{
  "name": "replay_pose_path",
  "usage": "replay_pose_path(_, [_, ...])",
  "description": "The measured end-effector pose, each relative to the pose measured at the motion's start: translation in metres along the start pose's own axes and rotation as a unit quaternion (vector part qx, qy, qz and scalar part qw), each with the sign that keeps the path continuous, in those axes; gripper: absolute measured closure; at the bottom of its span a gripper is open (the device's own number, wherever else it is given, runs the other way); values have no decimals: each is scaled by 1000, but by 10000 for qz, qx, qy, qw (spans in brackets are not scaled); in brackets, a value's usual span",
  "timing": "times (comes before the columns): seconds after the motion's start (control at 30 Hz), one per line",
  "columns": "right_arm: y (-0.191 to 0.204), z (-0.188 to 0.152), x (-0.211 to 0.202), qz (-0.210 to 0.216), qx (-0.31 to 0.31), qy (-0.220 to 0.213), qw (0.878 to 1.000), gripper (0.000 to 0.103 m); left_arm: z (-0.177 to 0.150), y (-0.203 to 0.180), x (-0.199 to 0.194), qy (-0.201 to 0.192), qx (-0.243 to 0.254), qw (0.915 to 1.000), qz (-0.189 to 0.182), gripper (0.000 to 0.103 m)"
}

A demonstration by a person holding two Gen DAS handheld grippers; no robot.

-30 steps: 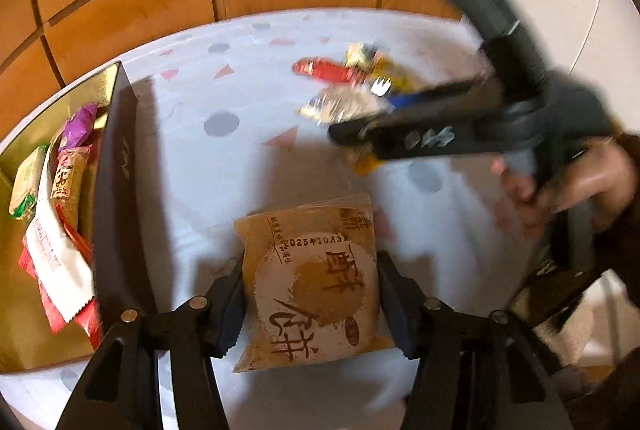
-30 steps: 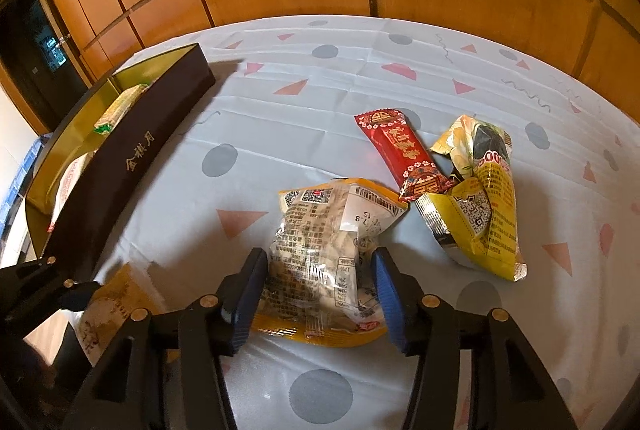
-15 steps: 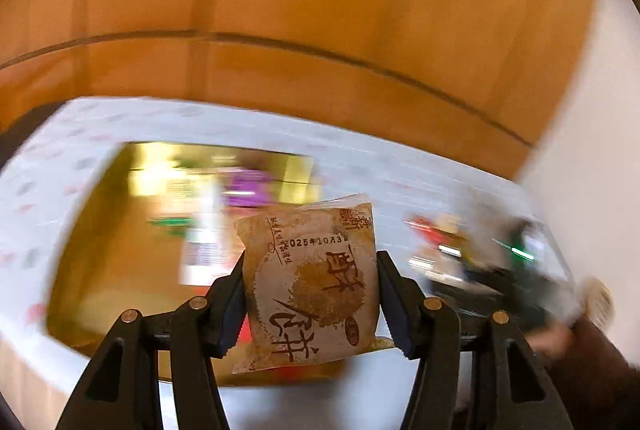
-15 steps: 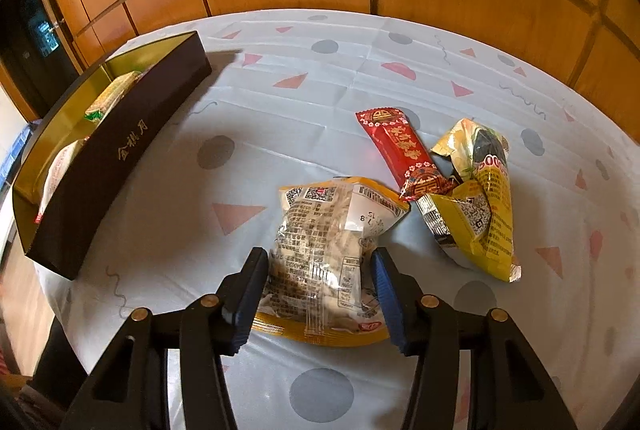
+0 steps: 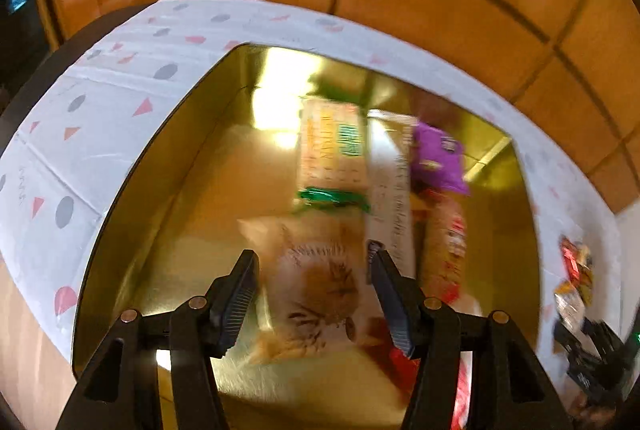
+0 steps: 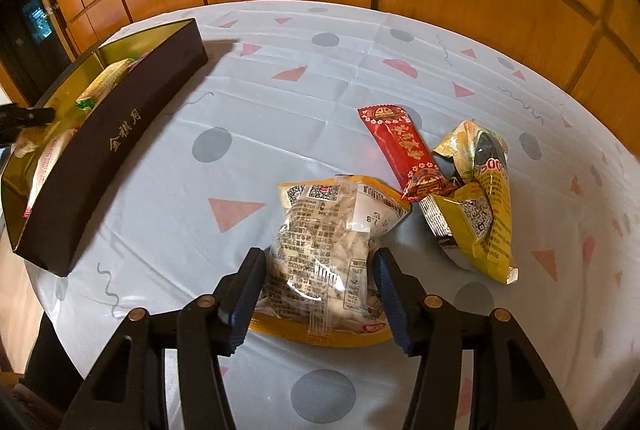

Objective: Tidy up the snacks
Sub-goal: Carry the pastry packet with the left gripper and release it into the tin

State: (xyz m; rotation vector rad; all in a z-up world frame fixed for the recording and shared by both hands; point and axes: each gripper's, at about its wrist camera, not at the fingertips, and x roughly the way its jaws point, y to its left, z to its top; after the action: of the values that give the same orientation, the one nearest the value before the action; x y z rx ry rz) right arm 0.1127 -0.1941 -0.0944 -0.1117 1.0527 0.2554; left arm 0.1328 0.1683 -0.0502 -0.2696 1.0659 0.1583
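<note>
While the left tongs [image 5: 314, 300] pinch a tan paper-look pastry packet [image 5: 316, 290] above the gold-lined dark box [image 5: 132, 230] at the bench's left edge, the right tongs [image 6: 320, 292], jaws just easing apart, straddle a clear-and-yellow snack bag [image 6: 332, 250] lying mid-bench.

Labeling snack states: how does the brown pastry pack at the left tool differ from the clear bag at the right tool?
The pastry pack is opaque brown paper; the clear bag shows its contents, with yellow edges. The pastry pack hangs over the gold box; the clear bag lies on the tablecloth outside it. Both sit between tool fingers.
</note>
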Motion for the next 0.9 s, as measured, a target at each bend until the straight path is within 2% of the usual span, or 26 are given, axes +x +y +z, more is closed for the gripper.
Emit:
replay_pose_path(0.1, [-1,1,1,2,44,6,10000,45,-4,-2,-7,-152,-64,9999,24,44])
replay_pose_path(0.3, [0,2,2,-24,61,40,10000,43,-24,-11,-36,-742,92,9967,318,44])
replay_pose_path(0.47, [1,5,2,-110,128,106,9998,43,-45,-14,-65,-1111,166,9933,266,44])
replay_pose_path(0.63, [1,7,1,-195,284,204,9992,41,-56,-17,-81,-1327,350,9899,356,44])
replay_pose_path(0.9, [-3,8,-7,-165,484,83,9987,40,-66,-14,-86,-1444,390,9880,375,44])
